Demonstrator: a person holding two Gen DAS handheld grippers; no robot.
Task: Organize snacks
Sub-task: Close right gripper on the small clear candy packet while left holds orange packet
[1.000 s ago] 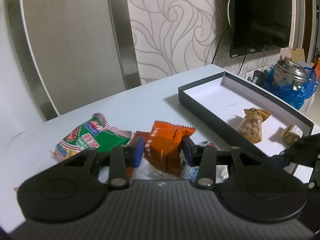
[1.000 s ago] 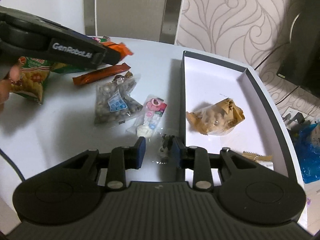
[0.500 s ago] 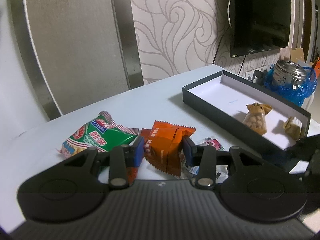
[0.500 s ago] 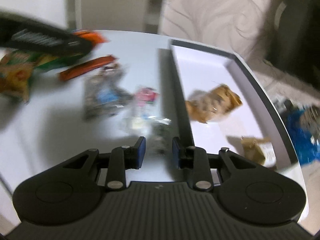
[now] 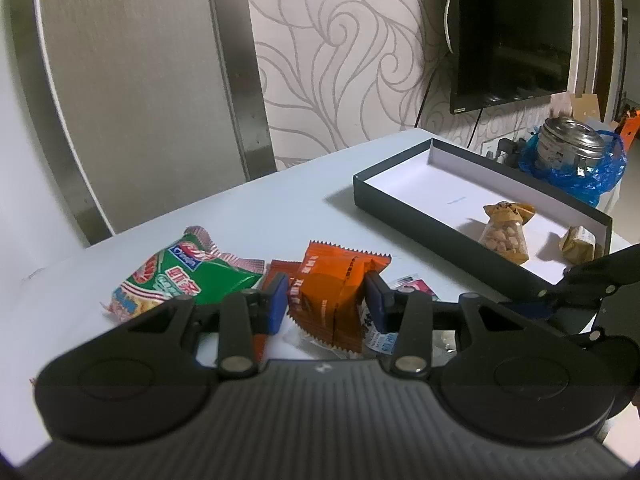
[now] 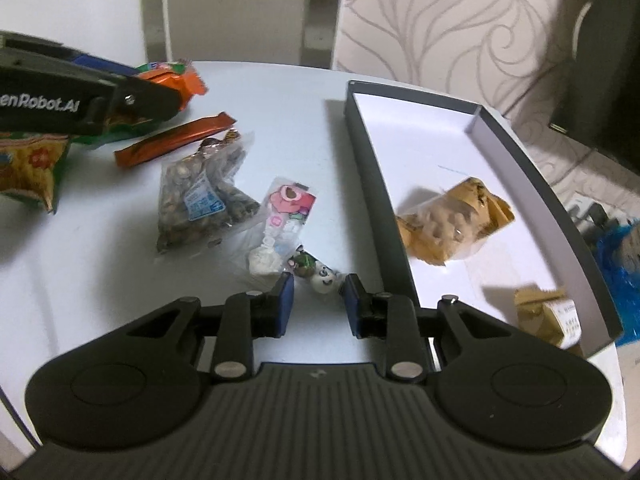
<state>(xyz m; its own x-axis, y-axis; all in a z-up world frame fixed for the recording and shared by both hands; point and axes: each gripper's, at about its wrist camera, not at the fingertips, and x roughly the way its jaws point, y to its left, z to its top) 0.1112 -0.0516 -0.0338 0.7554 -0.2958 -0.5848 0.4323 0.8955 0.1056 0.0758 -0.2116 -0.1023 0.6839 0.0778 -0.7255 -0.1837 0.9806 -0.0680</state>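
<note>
Orange foil fills the left gripper (image 5: 326,300), whose jaws are clamped on the orange packet (image 5: 336,284); its lower edge is hidden behind the gripper body. At ten o'clock from it lies the green packet (image 5: 188,276), partly covered by the left finger. The right gripper (image 6: 316,304) hangs over the white table (image 6: 280,92) with jaws apart and nothing between them; the small panda candy (image 6: 324,278) sits just past its tips. The dark box (image 6: 370,184) at two o'clock holds a tan nut bag (image 6: 452,220) and a small brown packet (image 6: 548,314), blurred and partly cut off by the box's rim. The clear nut bag (image 6: 200,196) and pink candy strip (image 6: 280,224) lie beside the box.
</note>
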